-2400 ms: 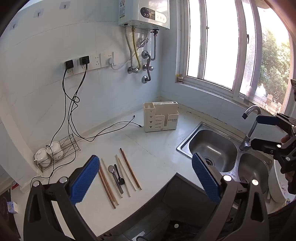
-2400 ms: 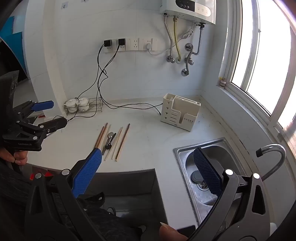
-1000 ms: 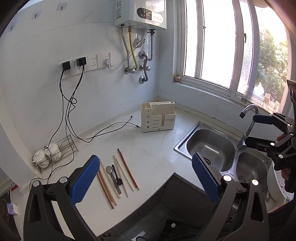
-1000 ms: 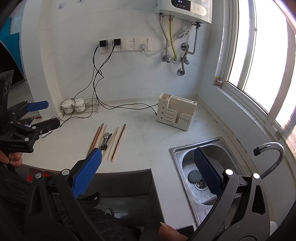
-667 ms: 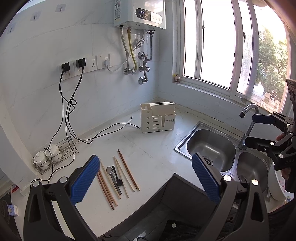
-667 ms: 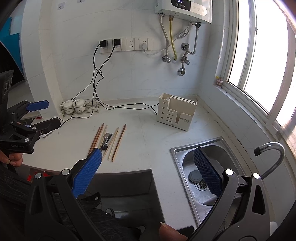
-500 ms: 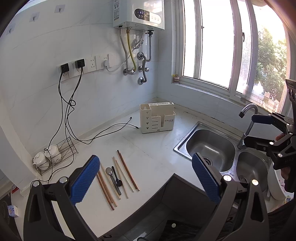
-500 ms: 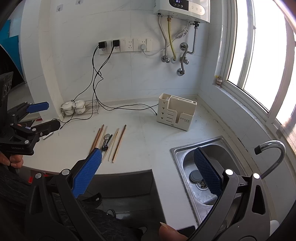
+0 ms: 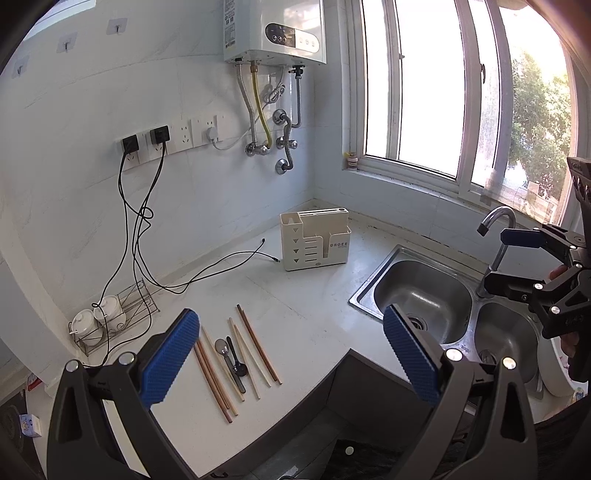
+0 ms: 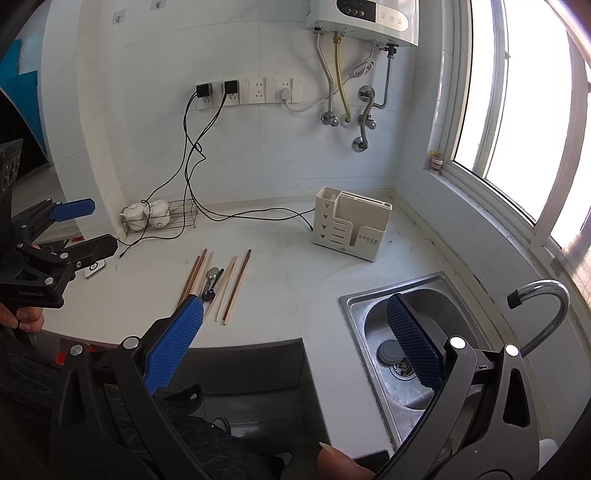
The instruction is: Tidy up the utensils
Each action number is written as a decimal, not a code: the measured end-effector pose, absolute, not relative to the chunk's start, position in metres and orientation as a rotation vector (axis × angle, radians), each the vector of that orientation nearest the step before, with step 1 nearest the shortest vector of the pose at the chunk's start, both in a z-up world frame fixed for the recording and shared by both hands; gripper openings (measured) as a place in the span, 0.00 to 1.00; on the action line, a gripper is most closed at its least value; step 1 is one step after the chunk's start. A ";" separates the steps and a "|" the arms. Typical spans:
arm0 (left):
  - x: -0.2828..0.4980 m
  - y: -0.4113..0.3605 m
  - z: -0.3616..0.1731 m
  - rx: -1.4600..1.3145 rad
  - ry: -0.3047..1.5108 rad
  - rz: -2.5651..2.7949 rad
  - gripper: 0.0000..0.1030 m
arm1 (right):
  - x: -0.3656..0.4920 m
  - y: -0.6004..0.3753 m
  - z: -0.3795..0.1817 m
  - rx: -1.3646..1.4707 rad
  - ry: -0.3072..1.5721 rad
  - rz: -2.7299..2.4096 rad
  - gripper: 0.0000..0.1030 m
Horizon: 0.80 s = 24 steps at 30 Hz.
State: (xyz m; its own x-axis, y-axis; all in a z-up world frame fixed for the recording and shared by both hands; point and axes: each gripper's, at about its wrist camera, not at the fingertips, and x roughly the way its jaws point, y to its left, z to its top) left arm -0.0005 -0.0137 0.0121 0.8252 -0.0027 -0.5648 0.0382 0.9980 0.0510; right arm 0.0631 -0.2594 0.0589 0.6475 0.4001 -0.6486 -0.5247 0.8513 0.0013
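Observation:
Several wooden chopsticks (image 9: 255, 343) and two spoons (image 9: 231, 356) lie in a row on the white counter, near its front edge; they also show in the right wrist view (image 10: 221, 284). A cream utensil holder (image 9: 314, 240) stands upright farther back near the corner, also in the right wrist view (image 10: 351, 229). My left gripper (image 9: 291, 350) is open and empty, held above the counter's front edge. My right gripper (image 10: 295, 332) is open and empty, held over the counter edge beside the sink.
A steel double sink (image 9: 424, 291) with a curved tap (image 9: 496, 229) is at the right. A wire rack with white cups (image 9: 107, 317) stands at the back left. Black cables (image 9: 207, 269) trail over the counter. A water heater (image 9: 275, 33) hangs on the wall.
Both grippers have drawn back and risen slightly, so the counter sits a little lower and farther in both views. Both stay open. The utensils have not moved.

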 end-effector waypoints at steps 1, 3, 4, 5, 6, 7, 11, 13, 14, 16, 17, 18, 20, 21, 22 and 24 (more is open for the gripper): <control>0.000 -0.014 0.012 0.059 0.601 -0.020 0.95 | 0.063 -0.260 0.059 -0.191 0.688 0.532 0.92; 0.000 -0.014 0.012 0.054 0.604 -0.020 0.95 | 0.063 -0.260 0.059 -0.191 0.688 0.533 0.92; 0.000 -0.013 0.012 0.051 0.605 -0.019 0.95 | 0.064 -0.260 0.059 -0.192 0.688 0.533 0.92; 0.000 -0.013 0.012 0.050 0.606 -0.020 0.95 | 0.064 -0.259 0.060 -0.193 0.688 0.534 0.92; 0.000 -0.013 0.013 0.052 0.604 -0.019 0.95 | 0.064 -0.259 0.060 -0.194 0.688 0.534 0.92; -0.001 -0.013 0.012 0.055 0.602 -0.019 0.95 | 0.064 -0.259 0.060 -0.194 0.687 0.533 0.92; -0.001 -0.015 0.012 0.059 0.600 -0.027 0.95 | 0.064 -0.259 0.061 -0.193 0.687 0.528 0.92; -0.001 -0.016 0.013 0.055 0.598 -0.031 0.95 | 0.063 -0.259 0.061 -0.193 0.684 0.526 0.92; -0.001 -0.016 0.013 0.055 0.596 -0.033 0.95 | 0.063 -0.259 0.062 -0.193 0.683 0.525 0.92; -0.002 -0.017 0.014 0.056 0.592 -0.033 0.95 | 0.062 -0.258 0.062 -0.194 0.682 0.525 0.92; -0.002 -0.017 0.014 0.057 0.591 -0.034 0.95 | 0.062 -0.258 0.062 -0.194 0.681 0.526 0.92; -0.002 -0.017 0.013 0.058 0.592 -0.035 0.95 | 0.062 -0.258 0.062 -0.195 0.681 0.527 0.92; -0.002 -0.018 0.013 0.061 0.591 -0.036 0.95 | 0.062 -0.258 0.062 -0.198 0.680 0.526 0.92; -0.002 -0.018 0.013 0.061 0.591 -0.036 0.95 | 0.062 -0.257 0.061 -0.200 0.679 0.526 0.92; -0.002 -0.019 0.013 0.062 0.591 -0.035 0.95 | 0.062 -0.258 0.061 -0.200 0.678 0.526 0.92; -0.001 -0.020 0.013 0.061 0.592 -0.033 0.95 | 0.062 -0.258 0.062 -0.198 0.676 0.530 0.92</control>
State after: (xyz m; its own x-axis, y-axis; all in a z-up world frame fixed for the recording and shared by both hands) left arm -0.0012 -0.0202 0.0132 0.8293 -0.0134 -0.5586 0.0483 0.9977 0.0478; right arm 0.0624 -0.2578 0.0617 0.6545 0.4012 -0.6408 -0.5265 0.8501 -0.0056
